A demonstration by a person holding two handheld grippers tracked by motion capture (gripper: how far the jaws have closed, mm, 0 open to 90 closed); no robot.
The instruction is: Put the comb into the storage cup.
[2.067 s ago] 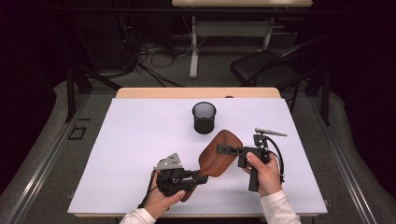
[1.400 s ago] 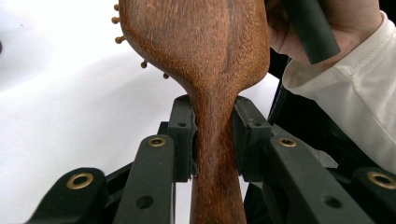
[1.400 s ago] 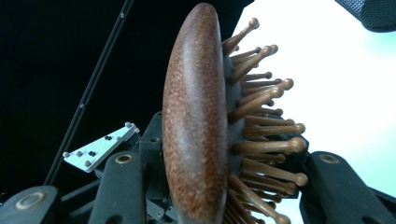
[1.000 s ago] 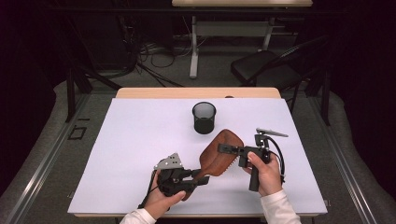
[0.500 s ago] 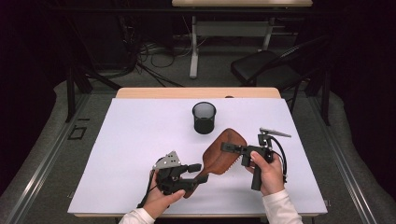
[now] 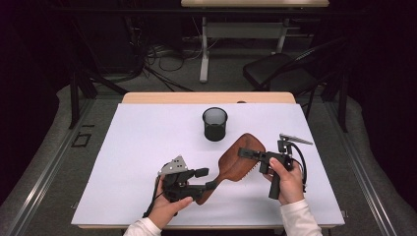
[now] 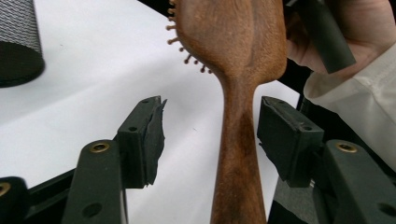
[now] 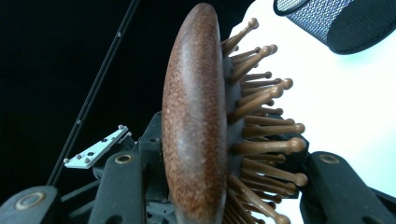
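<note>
A wooden hairbrush (image 6: 241, 160) is being passed between the 2 grippers above the white table (image 6: 137, 147), and the handover looks more than half done. The right gripper (image 6: 252, 153) is clamped on the paddle-shaped head: in the right gripper view one jaw presses the smooth back and the other sits among the bristles (image 8: 261, 116), so the head is squeezed front to back. The left gripper (image 6: 209, 178) has just been opening; in the left gripper view its 2 pads (image 7: 152, 135) stand apart on either side of the brush handle (image 7: 238, 158), with clear daylight on the left side and a thin gap on the right, so nothing presses the wood there. The brush is thus carried by the right gripper alone, tilted, its head toward 1 o'clock from the left hand (image 6: 164, 209) and its handle pointing down toward 7 o'clock.

A black mesh cup (image 6: 215, 124) stands upright at about 11 o'clock from the brush head, near it but apart, and it appears empty as far as the high view shows. Judging from this, what seems left is for the left gripper to draw clear of the handle and for the right hand (image 6: 285, 182) to carry the brush to the cup and stand it inside, probably handle first; none of that has begun
</note>
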